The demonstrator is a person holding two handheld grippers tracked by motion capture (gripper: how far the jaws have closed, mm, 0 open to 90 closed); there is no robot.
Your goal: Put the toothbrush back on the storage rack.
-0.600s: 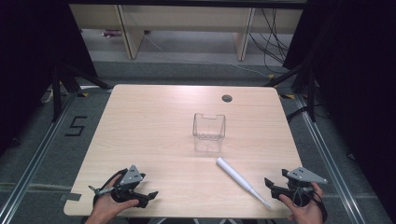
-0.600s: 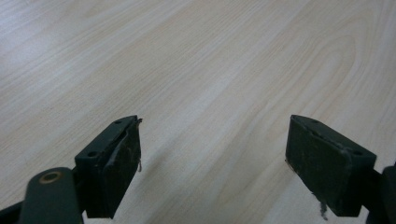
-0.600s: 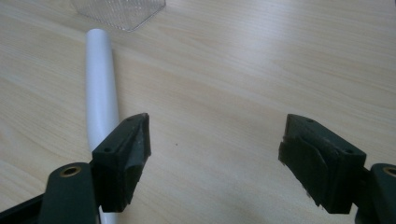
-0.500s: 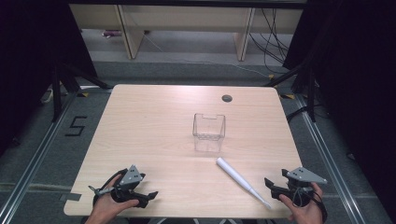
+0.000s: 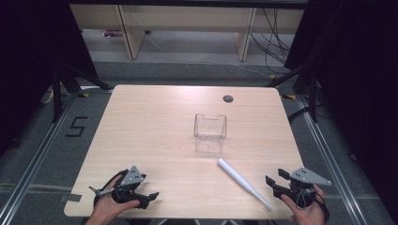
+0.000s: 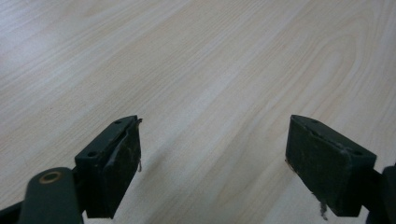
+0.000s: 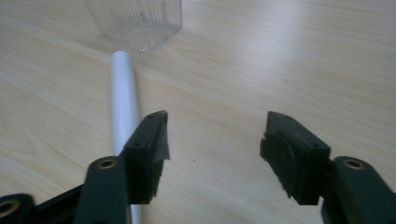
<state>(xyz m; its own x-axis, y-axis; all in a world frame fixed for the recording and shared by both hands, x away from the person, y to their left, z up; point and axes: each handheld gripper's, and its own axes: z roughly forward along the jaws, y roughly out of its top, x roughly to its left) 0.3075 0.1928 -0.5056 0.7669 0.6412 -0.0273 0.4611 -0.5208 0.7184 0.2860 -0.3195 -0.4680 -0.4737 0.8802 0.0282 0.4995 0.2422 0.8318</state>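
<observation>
Nothing shifted since the earlier frames | table (image 5: 155, 117): box (image 5: 210, 132) stood mid-table, stick (image 5: 243, 182) lay near-right of it | left gripper (image 5: 149, 197) near-left, jaws wide, empty | right gripper (image 5: 273, 180) near-right beside stick, jaws apart, empty | pickup not begun.

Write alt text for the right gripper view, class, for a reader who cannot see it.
Two open black jaws of the right gripper frame bare wooden table. A white stick lies beside the left jaw, pointing toward a clear plastic box beyond.
</observation>
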